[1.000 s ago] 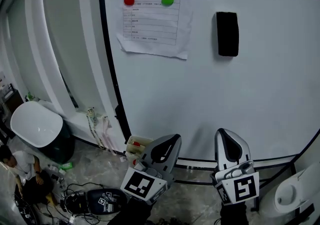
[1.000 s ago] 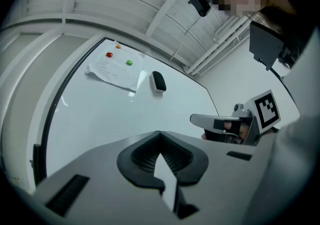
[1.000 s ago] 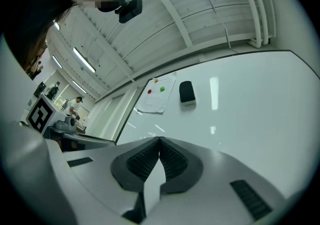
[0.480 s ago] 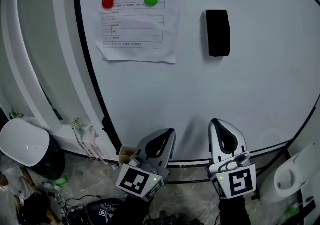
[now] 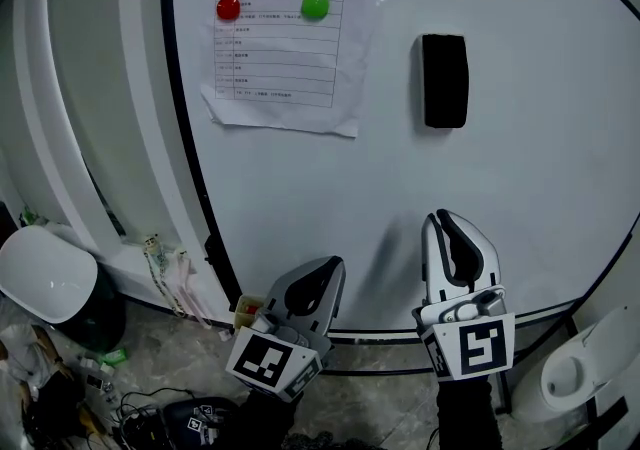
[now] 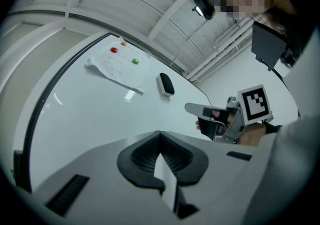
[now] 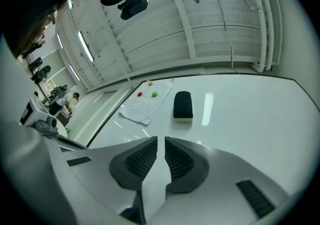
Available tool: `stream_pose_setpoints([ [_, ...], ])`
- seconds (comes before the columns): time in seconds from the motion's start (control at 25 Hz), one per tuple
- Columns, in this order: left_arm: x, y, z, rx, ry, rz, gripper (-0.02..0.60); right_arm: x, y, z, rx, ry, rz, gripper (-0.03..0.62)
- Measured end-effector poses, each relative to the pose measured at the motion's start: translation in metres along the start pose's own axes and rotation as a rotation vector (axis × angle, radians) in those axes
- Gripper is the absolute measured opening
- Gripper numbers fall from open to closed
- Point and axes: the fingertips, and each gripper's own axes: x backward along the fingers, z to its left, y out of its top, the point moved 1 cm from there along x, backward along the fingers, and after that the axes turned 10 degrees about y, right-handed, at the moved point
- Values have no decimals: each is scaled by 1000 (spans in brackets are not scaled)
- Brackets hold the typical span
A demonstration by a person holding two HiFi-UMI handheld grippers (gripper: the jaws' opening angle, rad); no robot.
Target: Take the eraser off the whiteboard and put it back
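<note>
The black eraser (image 5: 445,80) clings upright to the whiteboard (image 5: 300,198), right of a pinned sheet. It also shows in the left gripper view as the eraser (image 6: 166,84) and in the right gripper view as the eraser (image 7: 183,104), straight ahead of the jaws. My right gripper (image 5: 455,228) is raised below the eraser, well short of it. Its jaws are opening, with a thin slit between the pads and nothing in it (image 7: 161,144). My left gripper (image 5: 318,283) hangs lower and to the left, shut and empty (image 6: 159,141). The right gripper (image 6: 210,116) appears beside it.
A paper sheet (image 5: 285,28) hangs on the board under a red magnet (image 5: 228,7) and a green magnet (image 5: 315,5). A white bin (image 5: 45,273) and cables (image 5: 150,408) sit on the floor at left. A white fixture (image 5: 575,378) stands at lower right.
My right gripper has risen toward the eraser and its tips stand higher on the board. The left gripper has hardly moved. The head view has shifted slightly.
</note>
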Motion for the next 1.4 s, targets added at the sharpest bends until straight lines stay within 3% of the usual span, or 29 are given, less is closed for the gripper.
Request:
stream_pose_setpoints([
  [0.16, -3, 1, 0, -5, 11, -4, 6, -14, 13, -19, 26, -29, -39, 102],
  [0.28, -5, 0, -1, -5, 16, -1, 6, -24, 24, -33, 58, -62, -70, 244],
  [0.4, -5, -1, 0, -3, 21, 3, 6, -38, 28, -42, 78, -61, -74, 303],
  [0.96, -9, 2, 9, -27, 44, 0, 6, -90, 46, -71, 147, -129, -90, 316],
  [1.4, -12, -8, 13, -27, 43, 28, 6, -98, 48, -81, 151, -197, -71, 314],
])
